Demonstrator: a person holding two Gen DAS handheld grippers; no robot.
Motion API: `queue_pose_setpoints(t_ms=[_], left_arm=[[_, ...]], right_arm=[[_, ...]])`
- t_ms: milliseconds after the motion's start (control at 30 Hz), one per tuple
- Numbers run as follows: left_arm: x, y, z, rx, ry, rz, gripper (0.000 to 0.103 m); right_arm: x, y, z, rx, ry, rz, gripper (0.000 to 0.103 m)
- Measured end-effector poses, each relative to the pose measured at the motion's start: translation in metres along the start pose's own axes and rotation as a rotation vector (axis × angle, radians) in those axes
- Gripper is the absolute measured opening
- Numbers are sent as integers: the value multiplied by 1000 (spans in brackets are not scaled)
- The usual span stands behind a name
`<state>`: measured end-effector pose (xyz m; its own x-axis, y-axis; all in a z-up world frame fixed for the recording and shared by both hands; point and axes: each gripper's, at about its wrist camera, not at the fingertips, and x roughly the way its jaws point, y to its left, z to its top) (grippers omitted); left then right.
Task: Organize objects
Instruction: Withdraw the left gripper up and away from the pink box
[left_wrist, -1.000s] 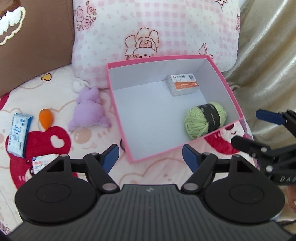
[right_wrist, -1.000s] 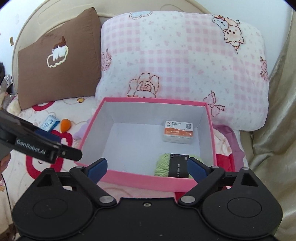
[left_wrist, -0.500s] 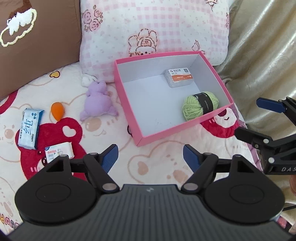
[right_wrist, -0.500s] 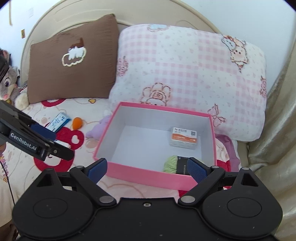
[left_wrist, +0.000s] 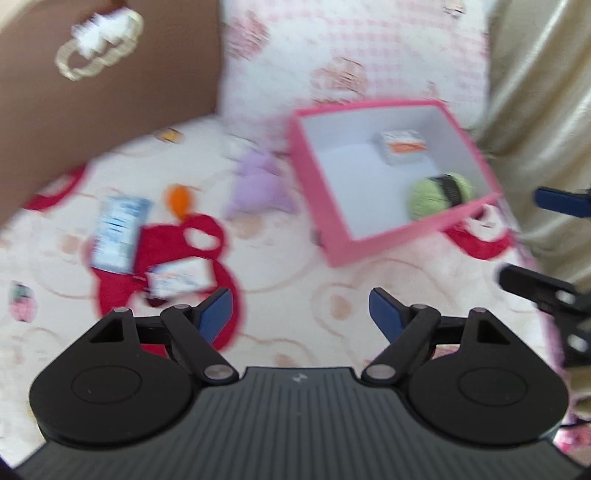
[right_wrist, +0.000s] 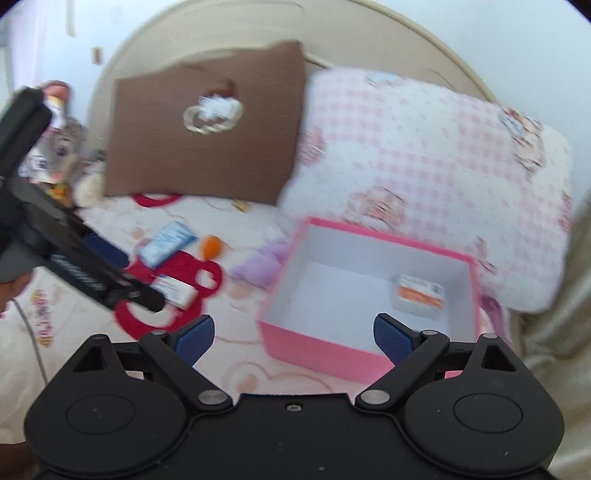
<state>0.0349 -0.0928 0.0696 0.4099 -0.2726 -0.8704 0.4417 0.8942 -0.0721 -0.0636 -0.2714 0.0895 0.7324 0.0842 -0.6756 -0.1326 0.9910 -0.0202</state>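
A pink box (left_wrist: 334, 218) (right_wrist: 314, 341) lies on the bed and holds a green yarn ball (left_wrist: 439, 194) and a small white-orange pack (left_wrist: 402, 146) (right_wrist: 419, 293). Left of the box lie a purple plush (left_wrist: 258, 182) (right_wrist: 260, 264), an orange egg-shaped toy (left_wrist: 179, 199) (right_wrist: 210, 247), a blue tissue pack (left_wrist: 118, 229) (right_wrist: 168, 243) and a small white pack (left_wrist: 179, 277) (right_wrist: 175, 290). My left gripper (left_wrist: 301, 310) is open and empty above the bedspread, near the white pack. My right gripper (right_wrist: 293, 336) is open and empty in front of the box.
A brown pillow (right_wrist: 207, 125) and a pink checked pillow (right_wrist: 424, 155) lean on the headboard behind the objects. A beige curtain (left_wrist: 535, 92) hangs at the right. Stuffed toys (right_wrist: 59, 147) sit at the far left. Both views are blurred.
Both grippers have pulled back from the box and swung left. The loose items on the bedspread now sit nearer the middle of both views. Both stay open.
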Motion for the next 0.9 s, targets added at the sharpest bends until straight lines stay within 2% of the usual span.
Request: queue_pose_setpoints(t_ms=[67, 200, 367, 533, 633, 767, 900], left_arm=[[-6, 4, -1, 14, -19, 23, 82], [-15, 17, -5, -22, -21, -29, 84], [-22, 27, -16, -8, -52, -23, 84], [-22, 48, -24, -62, -102, -21, 98], [-20, 60, -26, -95, -104, -50, 98], [-13, 70, -29, -93, -101, -82, 98], [-3, 82, -30, -104, -96, -96, 98]], right_arm=[[-3, 9, 1, -18, -26, 38, 95], [-3, 28, 4, -61, -58, 74, 95], [5, 54, 7, -147, -88, 106, 95], [10, 84, 2, -272, -179, 133, 95], [18, 101, 0, -337, -170, 139, 95], [30, 115, -1, -334, -122, 197, 95], [45, 127, -1, -362, -66, 183, 95]])
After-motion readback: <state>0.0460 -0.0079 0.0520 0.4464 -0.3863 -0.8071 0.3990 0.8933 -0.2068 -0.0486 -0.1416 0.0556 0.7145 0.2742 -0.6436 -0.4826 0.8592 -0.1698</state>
